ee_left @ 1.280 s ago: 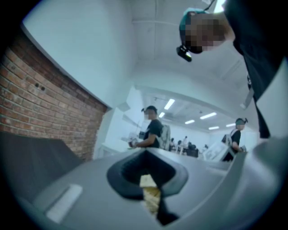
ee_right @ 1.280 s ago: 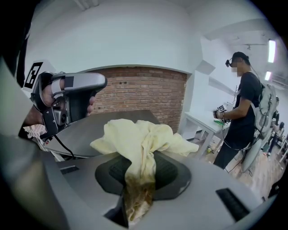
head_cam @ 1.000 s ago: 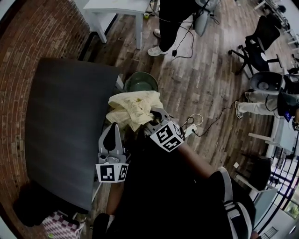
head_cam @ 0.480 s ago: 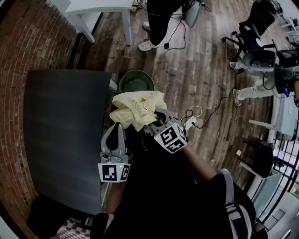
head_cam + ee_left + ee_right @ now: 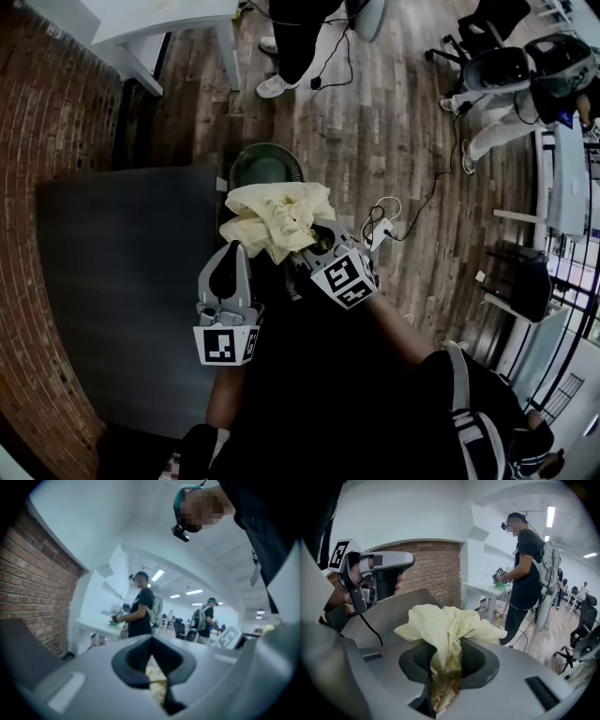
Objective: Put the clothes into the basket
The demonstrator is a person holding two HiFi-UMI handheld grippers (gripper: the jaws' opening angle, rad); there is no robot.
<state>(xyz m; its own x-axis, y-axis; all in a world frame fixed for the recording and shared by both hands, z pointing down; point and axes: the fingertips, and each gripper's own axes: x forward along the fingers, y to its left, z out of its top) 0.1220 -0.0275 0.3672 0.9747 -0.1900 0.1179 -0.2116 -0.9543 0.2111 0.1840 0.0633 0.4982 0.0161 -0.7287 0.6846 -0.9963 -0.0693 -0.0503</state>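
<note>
Right hand-held gripper: clenched on the cloth; the pads pinch one gathered part of it.
Cloth: pale yellow and crumpled. It bulges out in front of the right hand-held gripper's tips, and a small tail hangs back between the jaws. It touches nothing else.
Left hand-held gripper: jaws closed together at the tips, with nothing between them. It is just beside the right one, on its left, and apart from the cloth.
Basket: round and green, on the floor. In the head view it is just beyond the cloth, ahead of the right hand-held gripper. The part that shows is empty.
Bench: dark top, to the left of the left hand-held gripper. The basket is at its far corner.
Person: stands well ahead of both hand-held grippers, near a white table.
</note>
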